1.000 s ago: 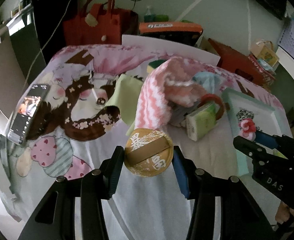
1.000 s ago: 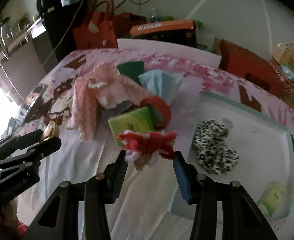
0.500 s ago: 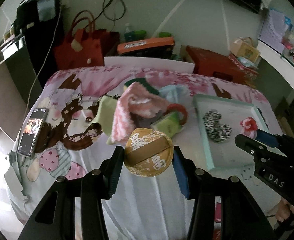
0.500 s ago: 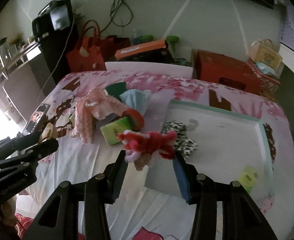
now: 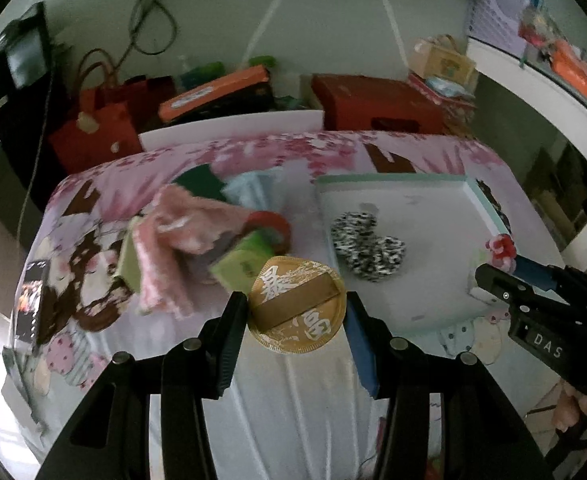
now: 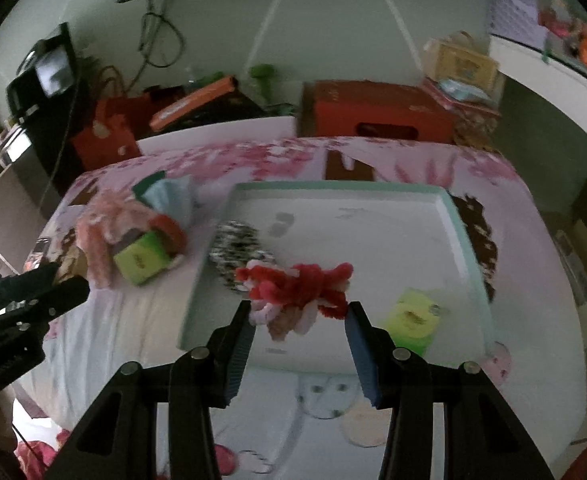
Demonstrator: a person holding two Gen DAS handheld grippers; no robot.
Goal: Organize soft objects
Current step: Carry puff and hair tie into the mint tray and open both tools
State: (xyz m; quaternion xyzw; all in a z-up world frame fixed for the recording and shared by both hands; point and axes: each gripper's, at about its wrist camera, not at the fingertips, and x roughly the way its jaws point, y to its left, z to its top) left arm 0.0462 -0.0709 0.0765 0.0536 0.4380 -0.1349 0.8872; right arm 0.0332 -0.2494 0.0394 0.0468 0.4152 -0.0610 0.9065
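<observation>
Left gripper clamps a round gold puff above the patterned bedspread, while the right gripper pinches a red-and-pink fuzzy scrunchie over the white tray, where a black-and-white scrunchie and what looks like a green packet lie.

A round gold powder puff with white characters and a band across it sat clamped upright between two fingers. A red and pink fluffy scrunchie hung gripped above the near part of a white tray, where a black-and-white spotted scrunchie lay far left.
</observation>
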